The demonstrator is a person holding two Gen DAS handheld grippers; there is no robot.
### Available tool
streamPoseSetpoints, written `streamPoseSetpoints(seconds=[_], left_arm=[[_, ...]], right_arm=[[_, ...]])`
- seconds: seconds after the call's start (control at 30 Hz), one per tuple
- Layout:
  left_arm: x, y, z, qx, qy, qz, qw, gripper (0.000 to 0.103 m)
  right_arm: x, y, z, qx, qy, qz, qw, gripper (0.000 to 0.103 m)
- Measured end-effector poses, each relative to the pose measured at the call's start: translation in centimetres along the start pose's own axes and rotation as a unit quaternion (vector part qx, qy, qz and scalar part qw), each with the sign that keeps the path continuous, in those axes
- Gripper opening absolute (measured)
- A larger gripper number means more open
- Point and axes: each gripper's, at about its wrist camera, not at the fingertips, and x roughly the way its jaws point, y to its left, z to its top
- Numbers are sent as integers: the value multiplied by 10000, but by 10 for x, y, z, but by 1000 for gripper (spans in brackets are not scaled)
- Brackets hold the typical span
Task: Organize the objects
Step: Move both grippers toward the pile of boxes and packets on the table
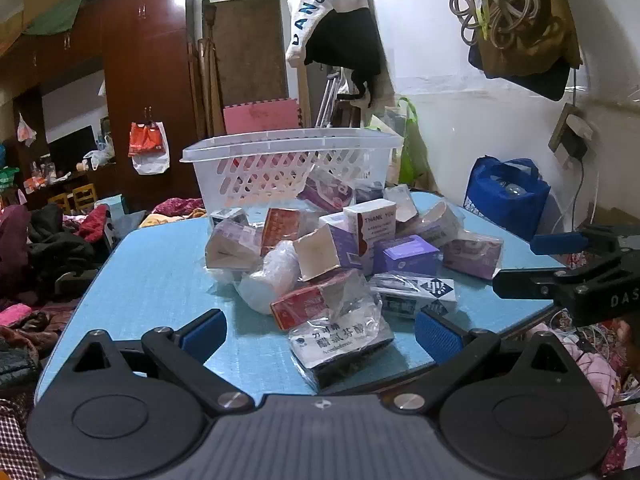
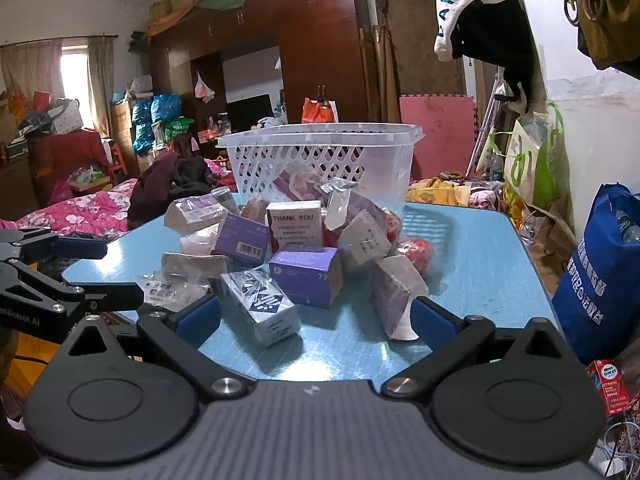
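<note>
Heaped on the blue table [image 1: 152,276] is a pile of small boxes [image 1: 340,256], many wrapped in crinkled clear plastic. Purple cartons, red ones, a white box printed "THANK YOU" [image 2: 297,226] and a black-and-white patterned box [image 2: 262,308] can be made out among them. Behind the pile, at the table's far edge, a white plastic basket [image 1: 292,160] with lattice sides is seen, some boxes leaning against its front wall. The left gripper [image 1: 318,330] is held wide open at the near edge of the pile, a plastic-wrapped box with printed characters [image 1: 340,346] lying between its blue pads without being pressed. The right gripper [image 2: 316,320] is likewise spread wide, nothing being gripped.
</note>
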Motion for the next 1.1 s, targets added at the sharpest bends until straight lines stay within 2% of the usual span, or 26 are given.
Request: streamPoseSetpoints(seconds=[1.1], left_arm=[[6,4,0,-97,99,-26,9999,102]], right_arm=[[3,-4,-1,39,49,-13,10000,103]])
